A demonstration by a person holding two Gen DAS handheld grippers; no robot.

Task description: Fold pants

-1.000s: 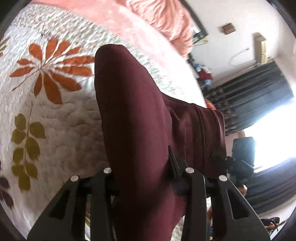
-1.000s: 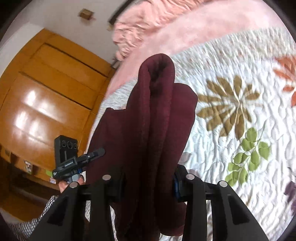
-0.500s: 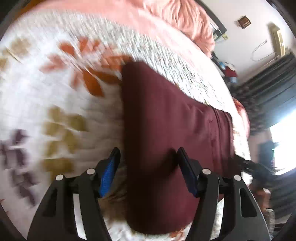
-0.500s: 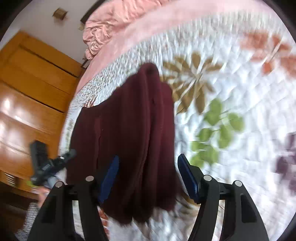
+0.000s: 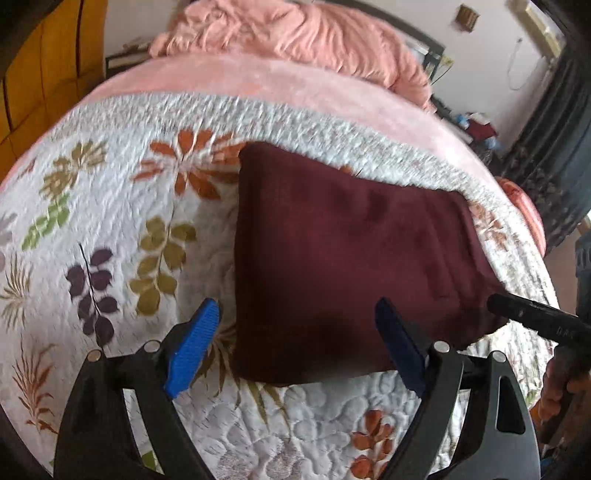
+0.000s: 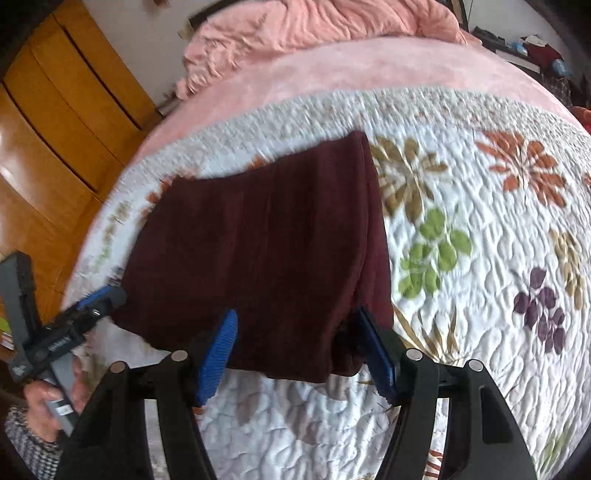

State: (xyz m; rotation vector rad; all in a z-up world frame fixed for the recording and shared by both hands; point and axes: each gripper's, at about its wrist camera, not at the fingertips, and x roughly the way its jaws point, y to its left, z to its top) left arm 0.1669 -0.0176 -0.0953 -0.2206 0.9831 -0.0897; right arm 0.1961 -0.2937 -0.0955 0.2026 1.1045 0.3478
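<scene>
The maroon pants [image 5: 351, 258] lie folded in a flat rectangle on the white floral quilt [image 5: 110, 221]. My left gripper [image 5: 295, 345] hovers over their near edge. Its jaws are opening, and the blue pads [image 5: 194, 347] stand wide apart without touching the cloth. In the right wrist view the pants [image 6: 266, 251] lie just ahead of my right gripper [image 6: 299, 350], which is open. Its pads [image 6: 218, 354] straddle the near right corner without pressing on it. The left gripper [image 6: 74, 321] and the hand [image 6: 48, 398] holding it show at the left edge of that view.
A crumpled pink blanket [image 5: 295, 33] and a pink sheet [image 5: 258, 88] cover the far end of the bed. A wooden wardrobe [image 6: 55, 129] stands to the left, and dark curtains [image 5: 546, 147] hang at the right. The quilt's edge curves away right of the pants.
Both grippers have let go of the pants, which were gripped and draped between the jaws and now lie flat on the quilt. Both grippers have opened and drawn back.
</scene>
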